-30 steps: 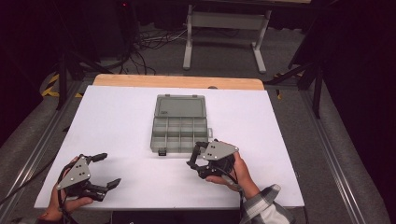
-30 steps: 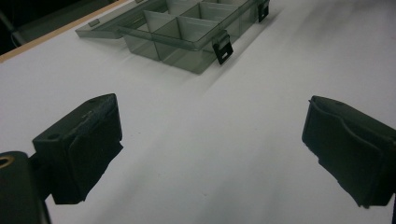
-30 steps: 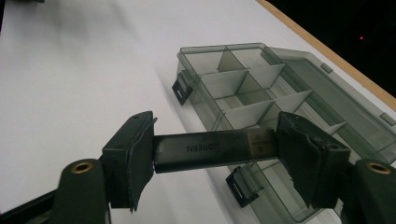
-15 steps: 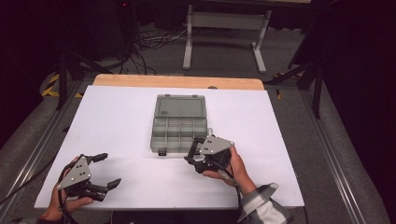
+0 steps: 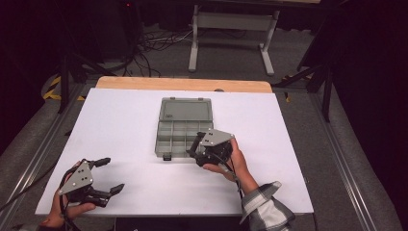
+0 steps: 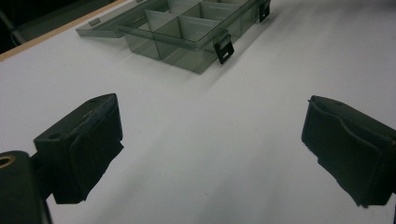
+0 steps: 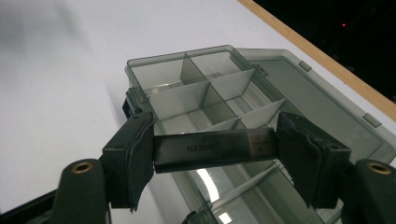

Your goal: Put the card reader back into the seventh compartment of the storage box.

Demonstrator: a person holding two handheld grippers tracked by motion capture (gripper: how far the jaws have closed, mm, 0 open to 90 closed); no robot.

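The big white table [image 5: 120, 125] holds a clear grey plastic box with little rooms [image 5: 180, 126], lid open. Over its near edge, the right hand-held gripper [image 7: 215, 148] pinches a small dark flat bar [image 7: 212, 148] (lower it gently into one room). The left hand-held gripper [image 5: 107, 175], wide open and empty, waits far from the box.

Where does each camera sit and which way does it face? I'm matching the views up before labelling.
High view: above the person's side, facing forward and down on the table; both hands, left gripper and right gripper show.
Left gripper view: rides that gripper, looking across the table past its open jaws.
Right gripper view: looks between jaws shut on a dark bar.
All three share the organizer box.
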